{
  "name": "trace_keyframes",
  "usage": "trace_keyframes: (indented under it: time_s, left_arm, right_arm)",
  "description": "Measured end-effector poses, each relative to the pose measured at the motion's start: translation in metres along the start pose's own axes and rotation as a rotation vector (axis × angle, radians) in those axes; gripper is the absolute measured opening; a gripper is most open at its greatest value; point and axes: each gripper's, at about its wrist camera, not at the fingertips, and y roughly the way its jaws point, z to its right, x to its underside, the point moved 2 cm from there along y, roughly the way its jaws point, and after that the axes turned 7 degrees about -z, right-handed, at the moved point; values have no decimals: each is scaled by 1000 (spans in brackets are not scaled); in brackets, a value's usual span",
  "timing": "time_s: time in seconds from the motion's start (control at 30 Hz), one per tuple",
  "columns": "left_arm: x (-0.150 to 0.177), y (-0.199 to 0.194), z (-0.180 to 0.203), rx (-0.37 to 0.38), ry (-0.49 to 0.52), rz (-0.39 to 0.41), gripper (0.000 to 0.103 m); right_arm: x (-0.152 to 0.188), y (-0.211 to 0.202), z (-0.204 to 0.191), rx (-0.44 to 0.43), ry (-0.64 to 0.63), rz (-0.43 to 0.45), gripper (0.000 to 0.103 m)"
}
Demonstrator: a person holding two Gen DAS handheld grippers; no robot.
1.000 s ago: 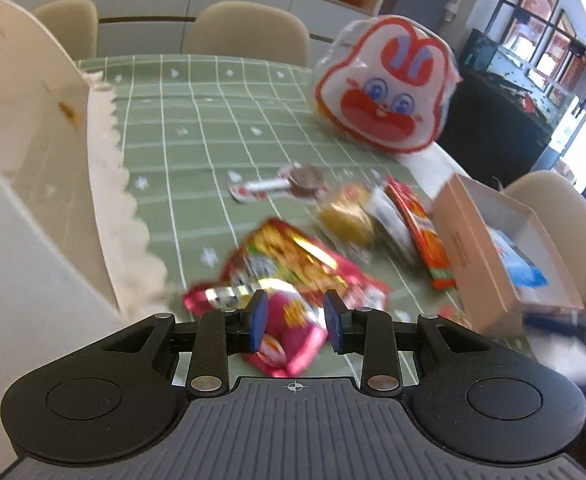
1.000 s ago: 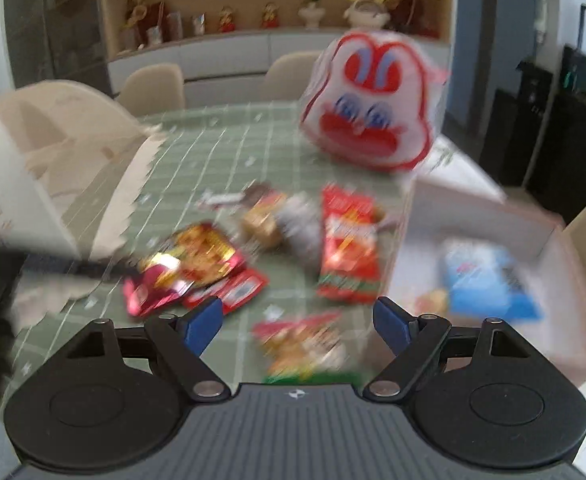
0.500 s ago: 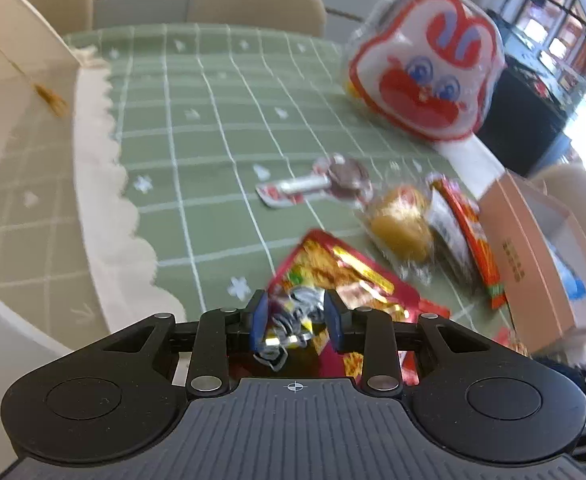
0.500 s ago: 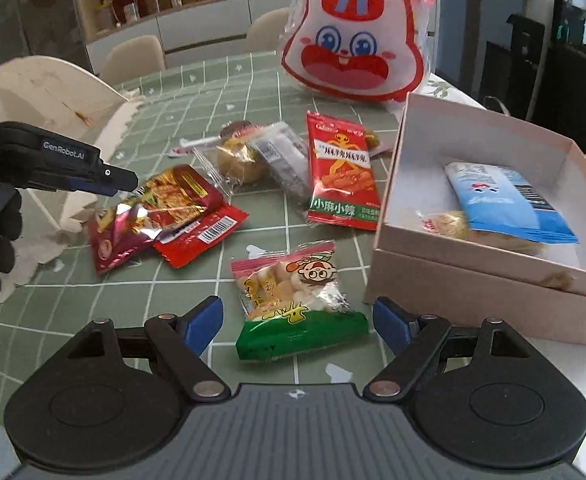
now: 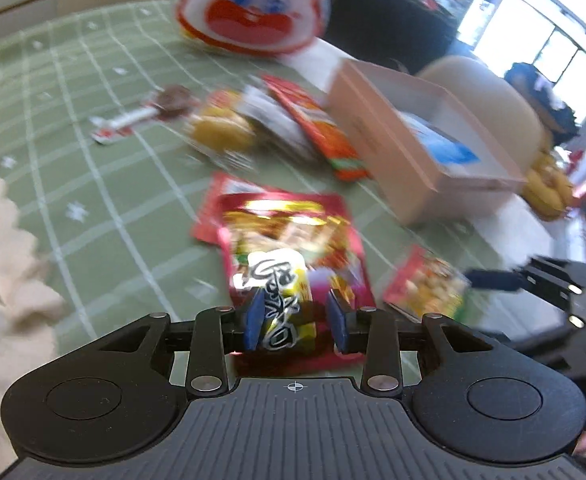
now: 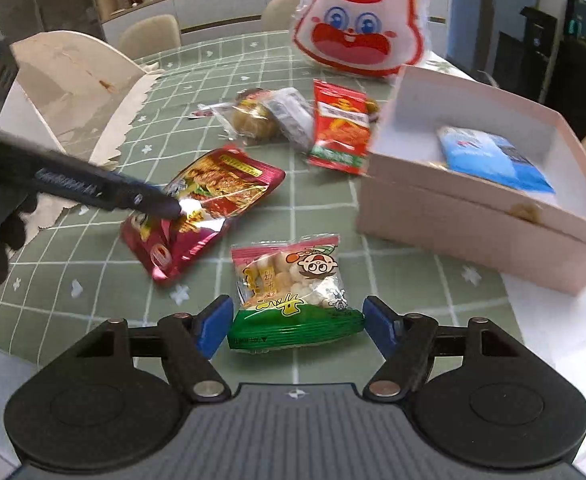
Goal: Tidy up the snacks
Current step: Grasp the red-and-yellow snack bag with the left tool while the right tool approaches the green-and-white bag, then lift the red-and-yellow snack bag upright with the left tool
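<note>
The pink box [image 6: 473, 204] on the green-checked bench [image 6: 253, 60] serves as the landmark; it already holds a blue packet [image 6: 493, 160].

Farthest from the box, on its left, lies the magenta foil snack bag [image 6: 209, 204]. It looks light, crinkly and slick, soft enough to fold under pressure, so a hold across a flat sealed end should serve better than one on the puffed middle. The left claw [image 5: 296, 320] is at the end of this bag that points away from the box. Its blue pads stand partly spread with the bag's end between them, and motion blur leaves it unclear whether they press on the foil.

Nearer the box, just off its front-left corner, lies the green-bottomed puff packet [image 6: 293, 292]. It reads as air-filled and light, its contents likely brittle, so gentle pressure on the green crimped end seems wise. The right claw [image 6: 296, 328] has just been closing, yet both pads are apart from the packet, whose green end lies between them on the bench.

Beyond these, left of the box's far end, lie a red packet [image 6: 339, 128] and a wrapped bun [image 6: 253, 120].
</note>
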Motion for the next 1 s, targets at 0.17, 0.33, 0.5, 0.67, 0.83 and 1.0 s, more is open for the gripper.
trace_keyframes:
  time_s: [0.17,0.33,0.5,0.67,0.83,1.0]
  left_arm:
    - [-2,-11,-4,-2,-77,50,37]
    - [-7,-6,-34,-11,-286,68,37]
    - [-8,13,-40,79,-379,55,38]
    - [-9,18,-24,158,-368,48,38]
    - [-14,-14,15,218,-266,73,39]
    - [-21,-21,57,309,-195,65,38]
  right_arm:
    - [-2,-13,3,57,27,66,77]
    - [-14,-12,-10,53,3,112,69]
    - [-23,14,-20,62,-14,65,38]
    - [-22,18,-24,58,-38,63,38]
    - [-16,7,-19,31,-4,62,38]
    - [0,-10,-2,-11,86,58,38]
